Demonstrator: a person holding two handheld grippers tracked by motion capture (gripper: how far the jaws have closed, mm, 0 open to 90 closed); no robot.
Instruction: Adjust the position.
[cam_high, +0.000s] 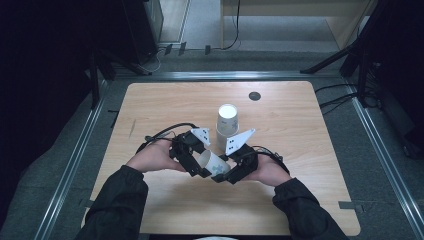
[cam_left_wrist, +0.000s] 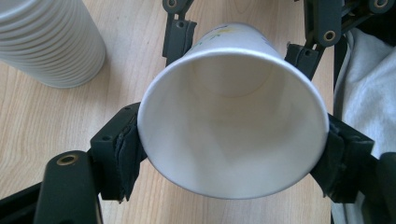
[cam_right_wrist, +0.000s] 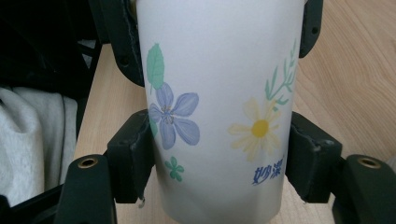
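Both grippers clamping white paper cup (cam_right_wrist: 219, 112), blue and yellow flowers

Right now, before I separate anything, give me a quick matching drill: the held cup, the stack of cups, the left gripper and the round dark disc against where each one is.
Things:
1. paper cup
2. stack of cups
3. left gripper
4. dark disc

Places or states:
A. upside down on the table, beyond the hands
B. flat near the table's far edge
C. tipped on its side between both grippers
D. clamped at the cup's rim end

Pairs: 1-C, 2-A, 3-D, 4-B
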